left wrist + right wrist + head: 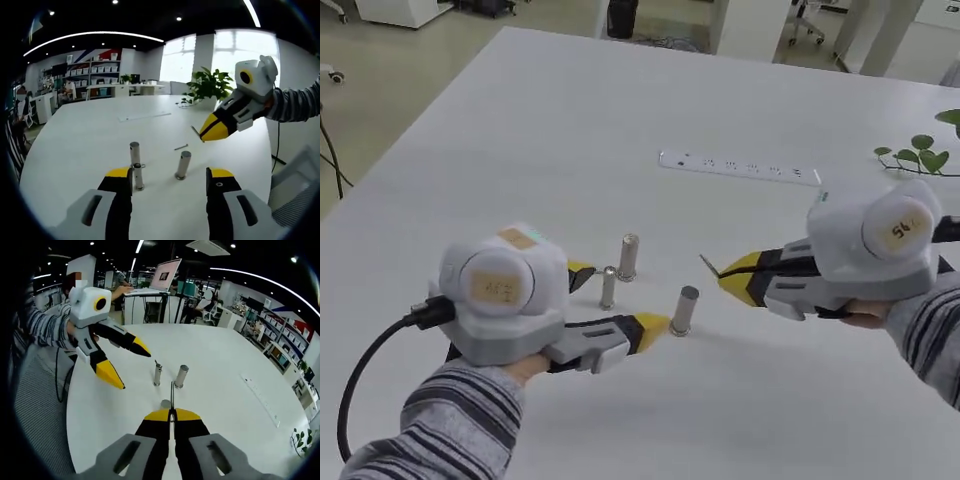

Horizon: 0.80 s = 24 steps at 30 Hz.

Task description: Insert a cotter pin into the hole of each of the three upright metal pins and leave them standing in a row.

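Three upright metal pins stand on the white table: a far one (628,257), a thinner middle one (609,287) with a small piece sticking out near its top, and a near one (686,310). My left gripper (618,296) is open, its yellow jaws either side of the thin pin (138,176) and the near pin (183,165), touching neither. My right gripper (725,278) is shut on a thin cotter pin (709,265), held just right of the pins and pointing toward them (171,390). A loose cotter pin (181,147) lies on the table behind the near pin.
A white power strip (738,167) lies further back on the table. A green plant (920,155) trails at the right edge. The person's striped sleeves (450,420) come in at the bottom corners, with a black cable (370,360) off the left gripper.
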### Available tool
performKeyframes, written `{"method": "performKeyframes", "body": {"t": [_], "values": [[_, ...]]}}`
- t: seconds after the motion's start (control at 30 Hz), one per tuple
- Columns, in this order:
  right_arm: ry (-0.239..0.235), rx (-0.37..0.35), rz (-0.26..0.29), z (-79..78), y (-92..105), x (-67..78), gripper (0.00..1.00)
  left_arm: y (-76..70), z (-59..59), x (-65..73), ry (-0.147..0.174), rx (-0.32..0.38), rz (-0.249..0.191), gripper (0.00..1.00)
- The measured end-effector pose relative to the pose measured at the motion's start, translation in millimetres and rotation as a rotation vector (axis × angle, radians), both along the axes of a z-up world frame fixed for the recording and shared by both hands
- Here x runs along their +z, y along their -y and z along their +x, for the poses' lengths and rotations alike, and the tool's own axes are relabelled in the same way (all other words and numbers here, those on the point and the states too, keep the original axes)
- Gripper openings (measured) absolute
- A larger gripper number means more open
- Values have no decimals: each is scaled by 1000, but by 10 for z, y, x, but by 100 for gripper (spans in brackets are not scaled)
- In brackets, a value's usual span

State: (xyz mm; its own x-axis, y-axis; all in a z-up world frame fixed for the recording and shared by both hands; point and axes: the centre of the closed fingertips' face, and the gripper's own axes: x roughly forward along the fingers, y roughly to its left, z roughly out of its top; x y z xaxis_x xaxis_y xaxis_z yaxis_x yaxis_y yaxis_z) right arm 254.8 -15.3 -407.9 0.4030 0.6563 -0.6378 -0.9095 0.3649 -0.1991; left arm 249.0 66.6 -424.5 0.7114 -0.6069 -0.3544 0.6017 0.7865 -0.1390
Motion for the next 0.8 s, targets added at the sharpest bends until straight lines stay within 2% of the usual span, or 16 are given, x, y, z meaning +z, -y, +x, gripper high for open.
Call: {"method": "performKeyframes", "body": {"t": [0.1,0.13,0.27,0.33,0.37,0.47,0.6,0.8], "values": [[2,34,5,-69,-60,14,0,23,-15,38,-6,-11,-48,50],[6,49,3,-90,-78,12,0,37,-21,58,-11,-12,-80,47],[10,81,-3,-142,-118,-2,0,68,-41,102,-20,-24,-143,43],[13,102,-5,-182,-151,-5,0,119,-72,136,-32,-45,-193,40],[16,115,-7,-203,-168,-8,0,160,-96,156,-44,-57,-231,38],[35,162,-40,-278,-215,-53,0,208,-129,166,-65,-74,-272,33],[54,206,-80,-357,-268,-120,0,265,-166,149,-85,-96,-283,28],[69,235,-103,-404,-328,-163,0,331,-221,135,-115,-122,-307,17]]}}
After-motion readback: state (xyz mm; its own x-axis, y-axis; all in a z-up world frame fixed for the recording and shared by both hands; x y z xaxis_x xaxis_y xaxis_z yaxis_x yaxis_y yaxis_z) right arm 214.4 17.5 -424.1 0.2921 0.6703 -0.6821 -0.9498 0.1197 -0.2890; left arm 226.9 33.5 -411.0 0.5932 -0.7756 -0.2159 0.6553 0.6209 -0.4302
